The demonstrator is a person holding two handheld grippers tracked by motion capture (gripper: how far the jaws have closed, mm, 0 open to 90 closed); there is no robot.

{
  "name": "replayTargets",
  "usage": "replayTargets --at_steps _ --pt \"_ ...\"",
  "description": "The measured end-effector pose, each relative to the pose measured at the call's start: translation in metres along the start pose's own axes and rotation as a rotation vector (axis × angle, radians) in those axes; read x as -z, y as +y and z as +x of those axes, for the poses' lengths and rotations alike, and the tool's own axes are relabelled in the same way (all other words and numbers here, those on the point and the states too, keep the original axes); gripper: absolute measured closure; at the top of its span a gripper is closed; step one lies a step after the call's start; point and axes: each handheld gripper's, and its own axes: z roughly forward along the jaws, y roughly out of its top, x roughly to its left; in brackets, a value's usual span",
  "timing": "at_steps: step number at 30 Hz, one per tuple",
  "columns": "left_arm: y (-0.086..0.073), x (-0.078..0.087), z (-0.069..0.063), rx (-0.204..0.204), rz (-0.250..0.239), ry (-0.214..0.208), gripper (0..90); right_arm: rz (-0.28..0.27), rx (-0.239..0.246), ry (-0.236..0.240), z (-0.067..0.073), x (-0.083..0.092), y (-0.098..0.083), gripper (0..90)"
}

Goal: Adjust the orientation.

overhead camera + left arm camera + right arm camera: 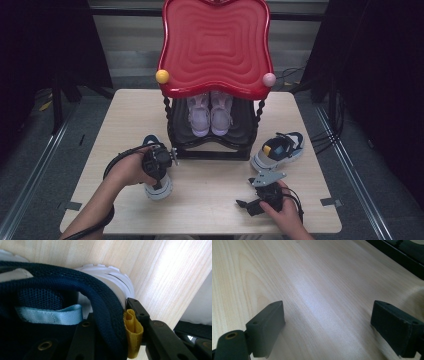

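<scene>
A navy and white sneaker [159, 191] lies on the table's left half, in front of the rack. My left gripper [159, 172] is over it, shut on its heel. In the left gripper view one jaw sits inside the shoe and the other outside. Together they pinch the navy mesh collar [105, 307] and the yellow pull tab [133, 332]. The white sole [107, 275] rests on the wood. My right gripper [245, 194] lies low at the table's front right, open, with bare wood between its fingers [268, 325]. A matching sneaker [278, 149] sits to the right of the rack.
A black shoe rack [212, 147] stands at mid table with a pair of pink shoes [210, 114] on its shelf. It carries a red wavy top [215, 45] with a yellow knob [162, 76] and a pink knob [269, 79]. The wooden table [210, 200] ends just behind my hands.
</scene>
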Motion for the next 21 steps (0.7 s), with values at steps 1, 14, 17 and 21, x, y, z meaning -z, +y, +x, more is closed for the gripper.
replayTargets --at_steps 1,14,17,21 --pt "0.0 0.0 0.0 0.0 0.001 -0.002 71.1 0.0 0.0 0.001 0.0 0.0 0.0 11.2" --pt "-0.005 0.005 0.001 0.001 0.002 0.018 72.6 0.0 0.0 0.0 0.0 0.0 0.0 11.2" --pt "-0.006 0.011 0.001 -0.006 -0.009 0.027 72.7 0.0 0.0 0.0 0.0 0.0 0.0 11.2" --pt "-0.006 0.019 -0.002 -0.004 -0.017 0.031 72.7 0.0 0.0 0.0 0.0 0.0 0.0 11.2"
